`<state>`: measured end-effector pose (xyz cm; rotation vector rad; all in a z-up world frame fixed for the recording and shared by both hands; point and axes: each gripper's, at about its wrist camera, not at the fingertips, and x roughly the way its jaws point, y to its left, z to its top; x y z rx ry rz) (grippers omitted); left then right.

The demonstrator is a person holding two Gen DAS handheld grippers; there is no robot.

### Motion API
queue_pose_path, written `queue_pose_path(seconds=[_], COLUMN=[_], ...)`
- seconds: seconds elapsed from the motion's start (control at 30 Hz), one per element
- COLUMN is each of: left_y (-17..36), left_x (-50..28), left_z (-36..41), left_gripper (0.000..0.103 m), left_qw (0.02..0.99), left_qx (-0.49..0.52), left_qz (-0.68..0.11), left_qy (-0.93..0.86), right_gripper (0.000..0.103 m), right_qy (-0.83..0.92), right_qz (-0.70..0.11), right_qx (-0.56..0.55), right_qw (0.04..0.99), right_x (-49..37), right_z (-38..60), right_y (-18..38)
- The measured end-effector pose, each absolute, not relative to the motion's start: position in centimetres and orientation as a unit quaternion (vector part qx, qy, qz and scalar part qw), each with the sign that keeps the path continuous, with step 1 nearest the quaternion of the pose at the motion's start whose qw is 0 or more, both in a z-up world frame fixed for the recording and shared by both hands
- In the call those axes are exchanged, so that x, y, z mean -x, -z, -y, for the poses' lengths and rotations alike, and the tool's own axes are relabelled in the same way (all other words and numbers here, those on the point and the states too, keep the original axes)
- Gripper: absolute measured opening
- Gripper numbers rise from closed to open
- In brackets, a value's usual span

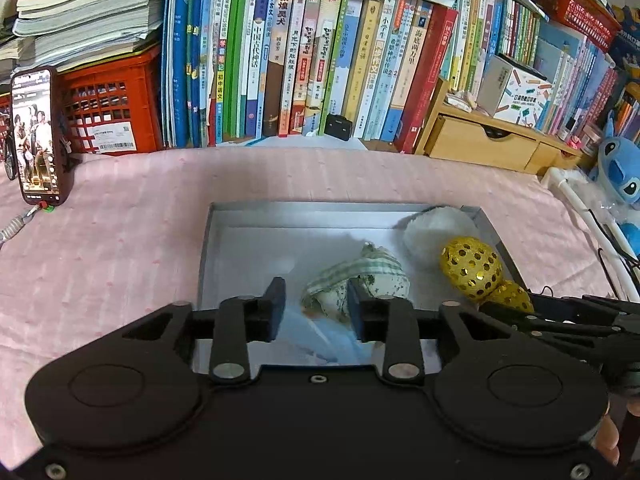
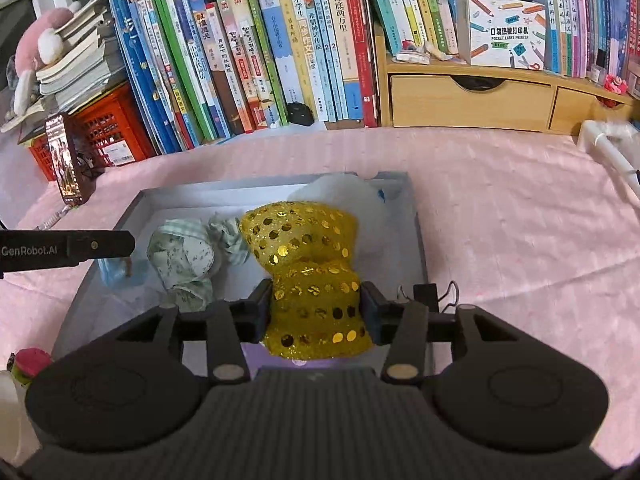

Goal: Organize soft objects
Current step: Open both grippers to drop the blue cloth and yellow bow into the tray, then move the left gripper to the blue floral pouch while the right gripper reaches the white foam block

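A shallow grey box (image 1: 224, 216) (image 2: 416, 216) lies on the pink cloth. In it are a green-and-white cloth bundle (image 1: 372, 276) (image 2: 188, 256), a white fluffy item (image 1: 436, 228) (image 2: 344, 192) and a pale blue soft item (image 1: 320, 336) (image 2: 116, 272). My right gripper (image 2: 316, 308) is shut on a gold sequined bow (image 2: 308, 264) (image 1: 472, 268) and holds it over the box's right side. My left gripper (image 1: 316, 304) is open and empty over the box's near edge, its fingers either side of the blue item and the bundle's near end.
A phone (image 1: 36, 136) (image 2: 66, 160) stands at the left by a red crate (image 1: 112, 108). A row of books (image 1: 304, 60) and a wooden drawer unit (image 2: 472, 96) line the back. A blue plush (image 1: 620, 168) and a white power strip (image 2: 608, 144) sit at the right.
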<state>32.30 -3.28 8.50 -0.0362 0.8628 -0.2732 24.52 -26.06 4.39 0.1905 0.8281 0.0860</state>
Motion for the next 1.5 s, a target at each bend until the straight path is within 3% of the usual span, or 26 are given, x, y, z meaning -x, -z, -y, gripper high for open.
queue_pose_path(seconds=[0.1,0.63,1.03,1.5], left_y=[-9.0,-12.7,-15.2,-13.6], left_x=[-32.0,-27.0,-19.3,-12.1], left_z=[3.2,1.5,-1.7,-5.2], left_gripper=[0.046,0.079,0.086,0.091], left_qw=[0.903,0.928,0.948,0.957], left_qx=[0.014,0.017,0.023,0.027], left_qz=[-0.409,-0.344,-0.271,-0.234], left_qy=[0.131,0.141,0.163,0.168], right_gripper=[0.070,0.085,0.093,0.101], right_qy=[-0.041,-0.062,-0.103,-0.087], right_qz=[-0.398,-0.347,-0.252,-0.194], right_qx=[-0.094,-0.075,-0.031,-0.013], right_qw=[0.912,0.933,0.962,0.977], right_x=[-24.5,-20.8,-13.4,-7.3], right_z=[26.3,26.4,25.6,26.5], right_y=[-4.6,-7.9,-12.2,-12.2])
